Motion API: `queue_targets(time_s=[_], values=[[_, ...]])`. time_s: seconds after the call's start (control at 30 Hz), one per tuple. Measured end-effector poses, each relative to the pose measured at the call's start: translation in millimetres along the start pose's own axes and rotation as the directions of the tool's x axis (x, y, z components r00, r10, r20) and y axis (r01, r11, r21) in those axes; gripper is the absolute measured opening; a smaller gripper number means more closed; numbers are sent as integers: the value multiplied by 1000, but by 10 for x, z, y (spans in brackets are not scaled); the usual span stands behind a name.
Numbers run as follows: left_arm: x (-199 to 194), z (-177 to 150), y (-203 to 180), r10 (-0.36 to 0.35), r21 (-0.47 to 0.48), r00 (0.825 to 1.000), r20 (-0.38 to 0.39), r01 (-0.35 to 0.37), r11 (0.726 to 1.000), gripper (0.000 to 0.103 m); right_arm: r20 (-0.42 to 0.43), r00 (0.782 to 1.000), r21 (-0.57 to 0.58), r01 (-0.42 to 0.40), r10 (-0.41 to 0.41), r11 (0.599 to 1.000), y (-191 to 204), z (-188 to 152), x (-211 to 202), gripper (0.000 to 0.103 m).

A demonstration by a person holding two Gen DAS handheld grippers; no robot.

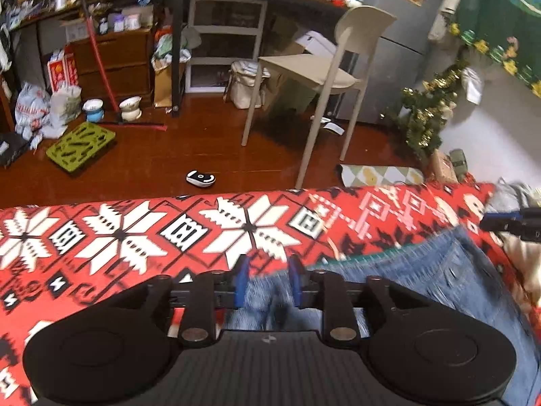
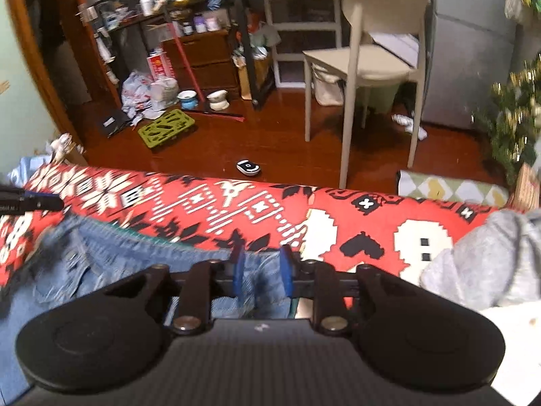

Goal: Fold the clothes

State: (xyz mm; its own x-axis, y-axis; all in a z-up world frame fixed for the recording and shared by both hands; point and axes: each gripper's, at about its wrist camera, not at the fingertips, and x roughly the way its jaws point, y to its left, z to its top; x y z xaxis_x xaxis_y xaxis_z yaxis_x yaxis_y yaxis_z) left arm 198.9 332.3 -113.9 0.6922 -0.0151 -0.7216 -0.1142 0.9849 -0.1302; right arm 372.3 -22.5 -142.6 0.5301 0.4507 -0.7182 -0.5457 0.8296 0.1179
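Note:
Blue denim jeans lie on a red, white and black patterned blanket. My left gripper hovers over their left edge. Its blue fingers stand apart, with denim showing in the gap and no pad pressing on it. In the right wrist view the jeans spread to the left, and my right gripper is over their right edge, its fingers likewise parted above the cloth. Each view catches the other gripper's tip at its side edge: the right one and the left one.
A grey garment is heaped on the blanket at the right. Beyond the blanket's far edge is a wooden floor with a beige chair, a small black-and-white object, a green tray, a small Christmas tree and cluttered shelves.

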Motion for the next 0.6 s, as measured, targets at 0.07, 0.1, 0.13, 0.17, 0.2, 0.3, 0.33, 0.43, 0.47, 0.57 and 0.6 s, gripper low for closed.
queue_targets(time_s=[0.07, 0.1, 0.13, 0.17, 0.2, 0.3, 0.33, 0.43, 0.47, 0.57, 0.6], values=[[-204, -99, -87, 7, 31, 1000, 13, -7, 999, 32, 5, 1000, -34, -1, 1, 999, 106, -91, -193, 30], [-303, -155, -123, 4, 37, 1000, 20, -5, 999, 36, 7, 1000, -48, -4, 4, 999, 162, -147, -296, 33], [-415, -223, -161, -2, 37, 1000, 27, 1, 999, 39, 11, 1000, -56, -9, 9, 998, 222, -211, -412, 36], [-530, -293, -200, -8, 35, 999, 34, 7, 999, 44, 14, 1000, -64, -12, 13, 998, 283, -277, -531, 39], [-638, -363, -240, -14, 35, 999, 41, 12, 999, 47, 18, 1000, -70, -12, 13, 997, 347, -349, -655, 44], [-974, -598, -380, -17, 39, 998, 63, 14, 999, 56, 19, 1000, -66, -14, 15, 998, 520, -579, -1038, 57], [-1084, -680, -428, -13, 38, 997, 73, 10, 999, 58, 17, 1000, -63, -12, 13, 998, 580, -672, -1170, 63], [-1392, -951, -588, -14, 31, 994, 107, 11, 999, 68, 15, 1000, -67, -12, 13, 998, 768, -996, -1547, 81], [-1465, -1050, -652, -19, 38, 994, 107, 15, 999, 70, 15, 1000, -72, -14, 15, 997, 820, -1107, -1655, 83], [-1610, -1351, -845, -19, 59, 995, 97, 13, 998, 76, 22, 1000, -75, -8, 10, 997, 1011, -1470, -1916, 87], [-1622, -1450, -905, -18, 67, 996, 93, 12, 998, 76, 21, 1000, -67, -6, 8, 998, 1063, -1589, -1962, 91]])
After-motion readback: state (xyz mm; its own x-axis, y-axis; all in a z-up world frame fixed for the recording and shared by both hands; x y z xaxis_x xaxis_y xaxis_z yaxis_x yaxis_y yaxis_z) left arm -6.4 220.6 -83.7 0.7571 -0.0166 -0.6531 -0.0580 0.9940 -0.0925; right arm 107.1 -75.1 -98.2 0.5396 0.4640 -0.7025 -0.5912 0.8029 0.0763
